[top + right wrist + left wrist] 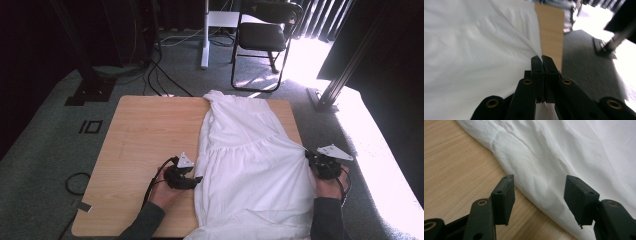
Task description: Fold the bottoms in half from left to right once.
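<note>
Right now the white dress (pixel 250 160) lies spread down the right half of the wooden table (pixel 145 130), its hem hanging over the near edge. The right gripper (pixel 541 58) is clenched on a thin pinch of the dress's right edge, and that small bite could slip free if pulled hard. The left gripper (pixel 539 192) stands released, its jaws wide apart astride the dress's left edge, touching nothing firmly. If only the right side is tugged, I judge the cloth may bunch, skew or slide off the table toward the carpet (pixel 45 150). No brand, label or writing can be read anywhere
</note>
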A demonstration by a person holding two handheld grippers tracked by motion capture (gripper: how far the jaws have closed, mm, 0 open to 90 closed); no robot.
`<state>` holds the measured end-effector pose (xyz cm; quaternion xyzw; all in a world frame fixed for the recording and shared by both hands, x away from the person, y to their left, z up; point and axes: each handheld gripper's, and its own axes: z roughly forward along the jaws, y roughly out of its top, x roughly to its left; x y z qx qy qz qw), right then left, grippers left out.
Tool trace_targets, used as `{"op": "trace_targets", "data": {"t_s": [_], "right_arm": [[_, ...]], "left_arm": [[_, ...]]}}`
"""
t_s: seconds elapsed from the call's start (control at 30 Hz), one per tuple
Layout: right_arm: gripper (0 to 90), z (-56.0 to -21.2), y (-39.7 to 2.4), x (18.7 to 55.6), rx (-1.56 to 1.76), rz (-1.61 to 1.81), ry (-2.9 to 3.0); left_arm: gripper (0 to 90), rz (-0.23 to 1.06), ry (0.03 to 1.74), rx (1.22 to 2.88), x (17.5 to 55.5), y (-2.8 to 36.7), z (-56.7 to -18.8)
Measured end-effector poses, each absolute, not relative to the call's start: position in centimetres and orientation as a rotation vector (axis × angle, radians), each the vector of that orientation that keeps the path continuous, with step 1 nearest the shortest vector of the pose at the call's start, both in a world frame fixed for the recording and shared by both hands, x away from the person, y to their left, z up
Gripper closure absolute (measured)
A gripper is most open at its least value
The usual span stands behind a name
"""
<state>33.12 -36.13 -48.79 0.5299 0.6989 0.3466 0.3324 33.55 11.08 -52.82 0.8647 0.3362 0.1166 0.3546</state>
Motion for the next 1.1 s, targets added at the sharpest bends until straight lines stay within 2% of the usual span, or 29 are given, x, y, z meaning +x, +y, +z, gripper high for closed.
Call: {"op": "trace_targets", "data": {"t_s": [0.1, 0.27, 0.5, 0.53, 0.6, 0.83, 0.93, 0.97, 1.03, 1.1], "right_arm": [[89.4, -51.1, -36.4, 34.3, 1.435, 0.764, 1.867], [88.8, -54.1, -36.7, 35.3, 1.498, 0.723, 1.900], [83.3, -55.7, -36.9, 35.8, 1.537, 0.726, 1.904], [74.9, -55.7, -37.1, 35.8, 1.543, 0.741, 1.895], [63.8, -55.7, -37.4, 35.9, 1.560, 0.746, 1.881], [56.4, -55.7, -37.7, 35.8, 1.577, 0.834, 1.881], [63.8, -56.0, -37.8, 36.1, 1.622, 0.868, 1.892], [70.7, -55.9, -38.0, 36.2, 1.634, 0.871, 1.888], [80.6, -55.8, -38.1, 36.2, 1.648, 0.879, 1.890], [86.1, -55.8, -38.2, 36.1, 1.665, 0.901, 1.896]], "left_arm": [[43.4, 0.300, 0.888, 2.235, 33.9, 10.8, -53.1], [43.4, 0.303, 0.935, 2.255, 34.8, 10.0, -54.0], [42.9, 0.343, 0.955, 2.252, 35.2, 9.5, -54.5], [42.4, 0.347, 0.952, 2.252, 35.2, 9.4, -54.6], [42.4, 0.368, 0.938, 2.260, 35.0, 9.2, -54.6], [45.2, 0.370, 0.932, 2.262, 35.1, 8.6, -54.6], [57.7, 0.346, 0.919, 2.262, 35.2, 8.4, -54.5], [69.8, 0.332, 0.916, 2.261, 35.2, 8.5, -54.5], [86.8, 0.266, 0.900, 2.249, 35.4, 8.9, -54.6], [90.0, 0.245, 0.896, 2.229, 35.5, 9.5, -54.7]]}}
